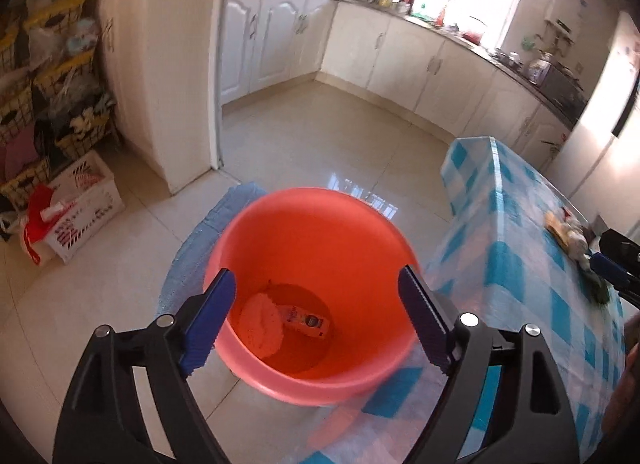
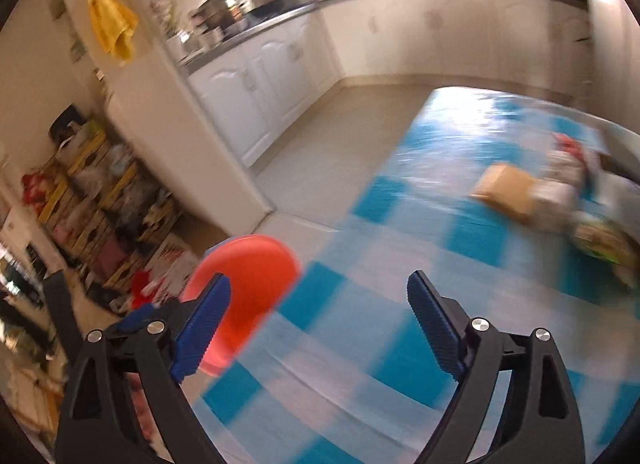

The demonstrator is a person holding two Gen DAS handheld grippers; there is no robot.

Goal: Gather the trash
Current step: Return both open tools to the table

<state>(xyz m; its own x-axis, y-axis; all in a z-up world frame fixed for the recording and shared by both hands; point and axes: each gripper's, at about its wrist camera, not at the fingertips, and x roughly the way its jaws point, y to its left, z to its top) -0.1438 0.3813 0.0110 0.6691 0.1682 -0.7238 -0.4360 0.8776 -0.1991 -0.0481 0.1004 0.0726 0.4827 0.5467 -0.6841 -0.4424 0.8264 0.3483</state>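
1. Standing on the pale tiled floor (image 1: pixel 304 152), the round orange plastic bucket (image 1: pixel 312 232) sits just beside the corner of the table under its blue-and-white checked cloth (image 1: pixel 516 248); a folded blue cloth (image 1: pixel 224 216) lies touching the bucket's far-left side.
2. Beyond the bucket the tiles run bare up to the white kitchen cabinets (image 1: pixel 280 36); to the bucket's left a white perforated plastic crate (image 1: pixel 86 208) and yellow-edged wire shelves (image 1: pixel 52 76) crowd the wall.
3. Over the bucket's mouth hangs the left gripper (image 1: pixel 316 296), its blue pads spread wide with nothing between them.
4. Above the checked cloth, to the right of the bucket, hangs the right gripper (image 2: pixel 320 296), its jaws also wide apart and empty.
5. Inside the bucket lie a crumpled whitish wad (image 1: pixel 262 320) and a small flat orange packet (image 1: pixel 306 322), touching on the bottom.
6. More trash (image 2: pixel 560 200) lies on the table well to the right of the bucket: a tan cardboard piece (image 2: pixel 506 188) and crumpled wrappers, too blurred to tell apart.
7. In the left wrist view that pile is cut off at the frame's edge, partly behind the right gripper's tip.
8. In the right wrist view the bucket's near side is hidden behind a blue pad.
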